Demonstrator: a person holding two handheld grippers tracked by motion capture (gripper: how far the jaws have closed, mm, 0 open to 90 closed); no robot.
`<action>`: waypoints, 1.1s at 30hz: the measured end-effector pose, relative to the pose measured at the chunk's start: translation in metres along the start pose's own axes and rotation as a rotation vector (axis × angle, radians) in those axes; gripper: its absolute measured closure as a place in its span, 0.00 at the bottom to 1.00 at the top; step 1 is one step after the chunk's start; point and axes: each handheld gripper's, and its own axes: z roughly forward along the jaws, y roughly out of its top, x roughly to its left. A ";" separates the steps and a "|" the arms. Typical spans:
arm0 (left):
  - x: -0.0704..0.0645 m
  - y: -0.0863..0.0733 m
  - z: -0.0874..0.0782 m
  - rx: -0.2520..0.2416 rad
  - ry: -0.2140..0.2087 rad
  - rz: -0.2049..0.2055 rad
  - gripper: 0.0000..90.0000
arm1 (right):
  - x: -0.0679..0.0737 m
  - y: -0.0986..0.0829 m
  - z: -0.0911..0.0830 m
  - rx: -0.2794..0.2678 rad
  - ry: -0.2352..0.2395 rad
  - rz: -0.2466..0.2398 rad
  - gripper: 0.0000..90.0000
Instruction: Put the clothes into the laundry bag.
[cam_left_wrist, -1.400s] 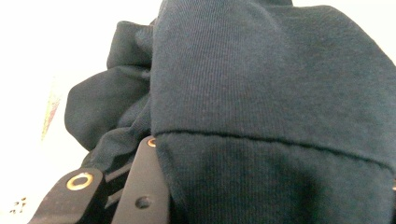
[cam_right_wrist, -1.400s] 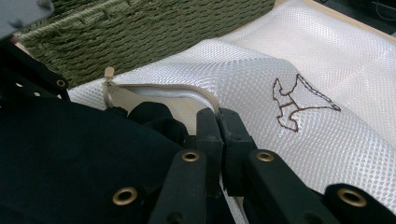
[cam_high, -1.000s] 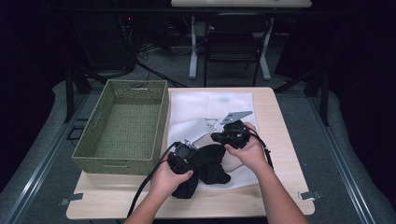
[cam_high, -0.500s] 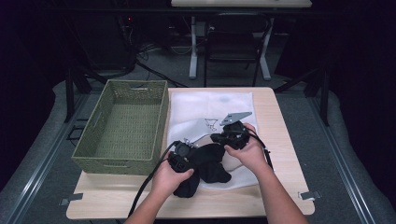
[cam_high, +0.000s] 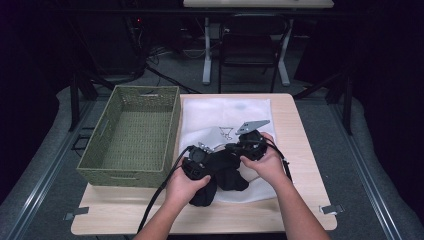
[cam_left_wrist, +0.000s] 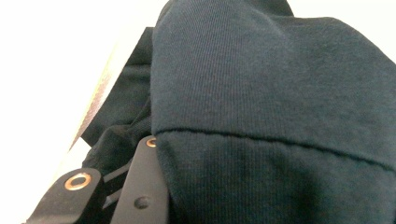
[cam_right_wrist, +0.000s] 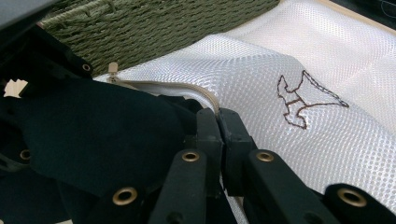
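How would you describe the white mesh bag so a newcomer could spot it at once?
On the wooden table, right of the green woven basket, lies the white mesh bag. Alone among its neighbours it bears a small dark stitched figure and a beige zip.

From the high view I see the desk (cam_high: 300, 130) evenly lit from above, the room beyond dark. The left claw view is overexposed white at far left, and its dark cloth (cam_left_wrist: 261, 93) is soft. The right claw view is sharp on the mesh bag (cam_right_wrist: 299, 93).
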 end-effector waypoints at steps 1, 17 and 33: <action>0.000 0.001 0.000 -0.003 0.000 -0.001 0.78 | 0.000 0.000 0.000 0.000 0.000 0.000 0.98; 0.013 -0.006 0.015 -0.007 0.018 -0.087 0.72 | 0.001 0.000 -0.001 -0.001 0.002 -0.002 0.98; 0.001 -0.012 -0.001 -0.010 -0.001 -0.041 0.46 | -0.003 -0.002 0.001 0.000 0.003 0.011 0.98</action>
